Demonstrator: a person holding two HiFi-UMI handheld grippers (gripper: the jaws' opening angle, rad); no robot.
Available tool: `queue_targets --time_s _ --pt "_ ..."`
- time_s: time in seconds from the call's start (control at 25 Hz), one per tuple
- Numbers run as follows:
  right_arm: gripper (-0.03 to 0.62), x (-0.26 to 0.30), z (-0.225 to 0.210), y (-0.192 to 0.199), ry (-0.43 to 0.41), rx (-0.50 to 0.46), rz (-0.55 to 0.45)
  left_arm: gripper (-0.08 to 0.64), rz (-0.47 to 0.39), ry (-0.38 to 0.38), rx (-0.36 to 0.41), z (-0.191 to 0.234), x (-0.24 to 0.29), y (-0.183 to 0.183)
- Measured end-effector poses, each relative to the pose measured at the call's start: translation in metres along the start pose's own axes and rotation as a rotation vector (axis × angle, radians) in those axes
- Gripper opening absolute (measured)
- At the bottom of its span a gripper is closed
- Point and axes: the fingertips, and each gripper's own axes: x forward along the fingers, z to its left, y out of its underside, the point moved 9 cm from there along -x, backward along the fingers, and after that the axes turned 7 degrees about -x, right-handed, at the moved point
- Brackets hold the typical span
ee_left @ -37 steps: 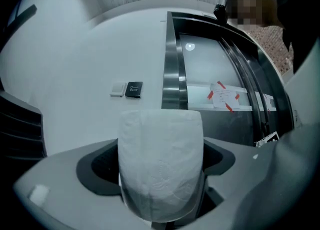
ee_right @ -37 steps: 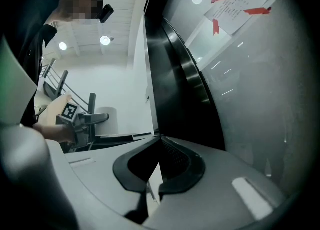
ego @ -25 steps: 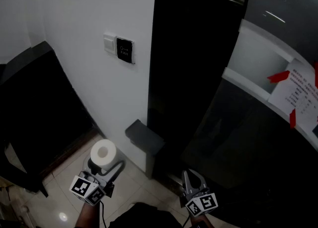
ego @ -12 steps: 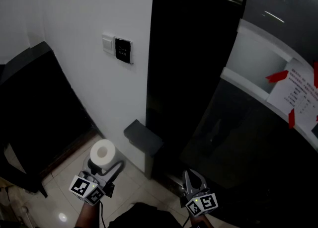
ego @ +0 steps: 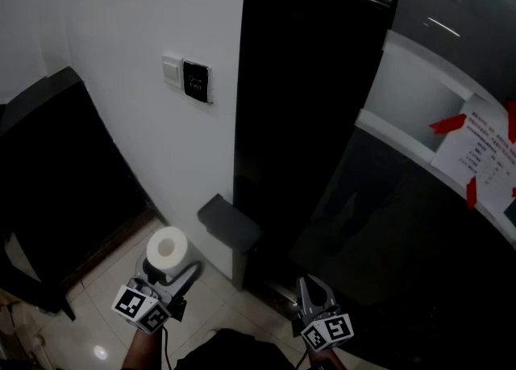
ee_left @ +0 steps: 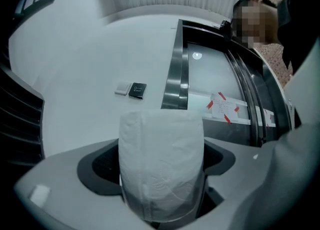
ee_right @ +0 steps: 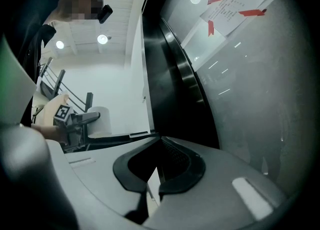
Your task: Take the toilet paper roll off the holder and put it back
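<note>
A white toilet paper roll point(ego: 167, 248) stands upright between the jaws of my left gripper point(ego: 169, 267), low at the left of the head view. In the left gripper view the roll point(ee_left: 161, 160) fills the gap between both jaws, which are shut on it. A grey box-shaped holder point(ego: 229, 226) juts from the wall corner just right of the roll and apart from it. My right gripper point(ego: 310, 283) sits low in the middle, in front of the black panel. Its jaws point(ee_right: 152, 188) are shut with nothing between them. The right gripper view also catches the roll point(ee_right: 101, 120) at its left.
A white wall point(ego: 121, 30) carries a switch plate point(ego: 171, 71) and a black exit button point(ego: 196, 81). A tall glossy black panel point(ego: 306, 102) stands to the right, with a taped paper notice point(ego: 477, 158) further right. A dark rack point(ego: 56, 175) stands left. Pale floor tiles point(ego: 105, 280) lie below.
The head view has drifted slightly, so the wall fittings and holder sit a little further left. Both grippers and the roll keep their places.
</note>
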Motion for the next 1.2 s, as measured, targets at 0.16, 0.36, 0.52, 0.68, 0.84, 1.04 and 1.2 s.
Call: queue_targets --time_s 0.16,0.36,0.52,0.68,0.84,1.04,1.2 --pt "0.012 0.001 0.0 0.001 -0.007 0.002 0.0 0.456 0.016 -0.017 0.0 0.002 -0.002 0.002" --pt "0.014 0.003 0.002 0.001 -0.01 0.003 0.004 0.456 0.015 -0.036 -0.016 0.005 -0.003 0.001" --pt "0.014 0.003 0.003 0.002 -0.016 0.002 0.013 0.456 0.001 -0.055 -0.039 0.006 -0.004 0.001" --pt "0.012 -0.001 0.001 0.002 -0.007 0.001 0.016 0.456 -0.005 -0.04 -0.085 0.004 -0.002 0.005" --pt "0.014 -0.003 0.0 0.001 -0.002 0.001 0.015 0.456 -0.027 0.02 -0.194 -0.005 0.006 0.011" --pt "0.013 -0.008 -0.002 0.001 0.008 0.006 0.013 0.456 -0.065 0.134 -0.483 -0.013 0.015 0.027" --pt "0.012 -0.014 -0.004 0.003 0.018 0.015 0.011 0.454 -0.072 0.181 -0.691 -0.017 0.021 0.045"
